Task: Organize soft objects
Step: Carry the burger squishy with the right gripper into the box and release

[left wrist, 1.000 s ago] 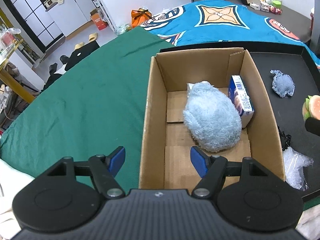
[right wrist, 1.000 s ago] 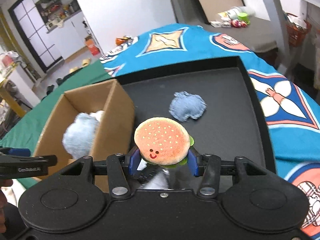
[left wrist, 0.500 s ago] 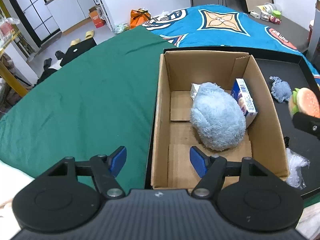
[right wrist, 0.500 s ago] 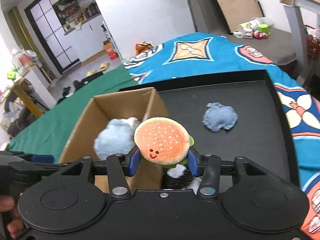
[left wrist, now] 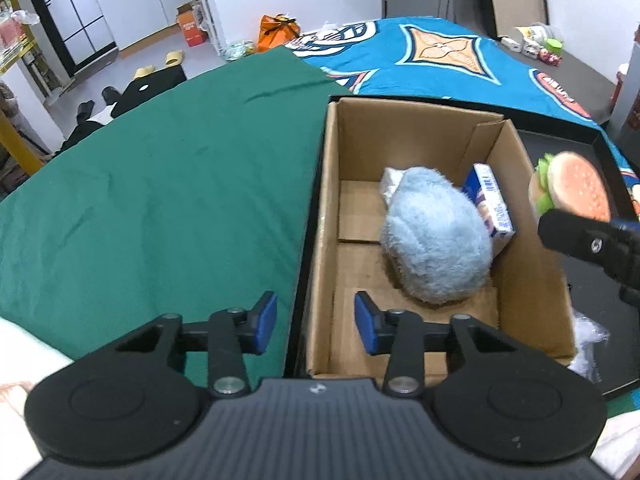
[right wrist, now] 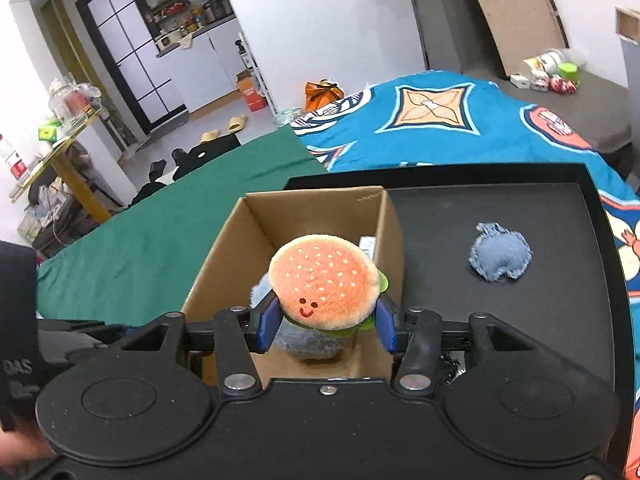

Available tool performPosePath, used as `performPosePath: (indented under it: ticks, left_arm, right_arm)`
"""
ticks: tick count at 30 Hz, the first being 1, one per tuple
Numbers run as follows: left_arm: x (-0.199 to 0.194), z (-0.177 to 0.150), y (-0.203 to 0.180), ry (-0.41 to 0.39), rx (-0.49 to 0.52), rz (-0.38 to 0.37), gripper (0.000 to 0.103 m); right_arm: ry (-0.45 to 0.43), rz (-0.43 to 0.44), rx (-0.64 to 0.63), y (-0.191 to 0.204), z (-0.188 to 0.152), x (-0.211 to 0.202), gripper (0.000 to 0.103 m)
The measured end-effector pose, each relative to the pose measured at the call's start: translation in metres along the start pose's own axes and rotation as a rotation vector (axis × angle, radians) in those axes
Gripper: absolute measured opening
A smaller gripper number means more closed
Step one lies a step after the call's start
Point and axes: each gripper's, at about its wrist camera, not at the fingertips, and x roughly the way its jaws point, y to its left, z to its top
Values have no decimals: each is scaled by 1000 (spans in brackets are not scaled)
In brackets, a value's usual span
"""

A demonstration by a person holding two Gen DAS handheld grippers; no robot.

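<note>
An open cardboard box (left wrist: 325,216) stands at the left end of a black tray (right wrist: 520,208). Inside it lie a fluffy light-blue plush (left wrist: 436,244) and a small blue-and-white carton (left wrist: 490,200). My right gripper (right wrist: 325,322) is shut on a burger plush (right wrist: 324,282) with a smiling face, held above the box's near right part; the burger plush (left wrist: 572,188) also shows at the right in the left wrist view. My left gripper (left wrist: 316,322) straddles the box's left wall near the front corner; its jaws are closing, and the pads are still off the cardboard. A denim plush (right wrist: 500,256) lies on the tray.
A green cloth (left wrist: 168,200) covers the surface left of the box, and a blue patterned cloth (right wrist: 440,120) lies behind the tray. Crumpled clear plastic (left wrist: 588,340) sits on the tray by the box's near right corner. A person's hand (right wrist: 16,448) shows at the lower left.
My left gripper's jaws have narrowed around the box's left wall. My right gripper has carried the burger plush leftward from over the tray to above the box.
</note>
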Motion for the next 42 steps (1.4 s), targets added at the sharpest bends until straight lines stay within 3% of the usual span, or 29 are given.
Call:
performPosePath:
  ticks: [5, 11, 26, 32, 42]
  left_arm:
    - [6, 0, 7, 14, -38, -25, 20]
    - [8, -2, 15, 11, -67, -77, 11]
    - [11, -4, 30, 2, -119, -146, 10]
    - [13, -5, 34, 4, -139, -159, 10]
    - [12, -4, 37, 6, -147, -166, 10]
  right_arm:
    - [7, -10, -29, 16, 3, 6, 48]
    - [19, -8, -66, 36, 7, 13, 48]
    - [23, 0, -111, 67, 30, 32, 49]
    - [38, 46, -120, 78, 34, 37, 67]
    - [59, 12, -79, 58, 29, 29, 68]
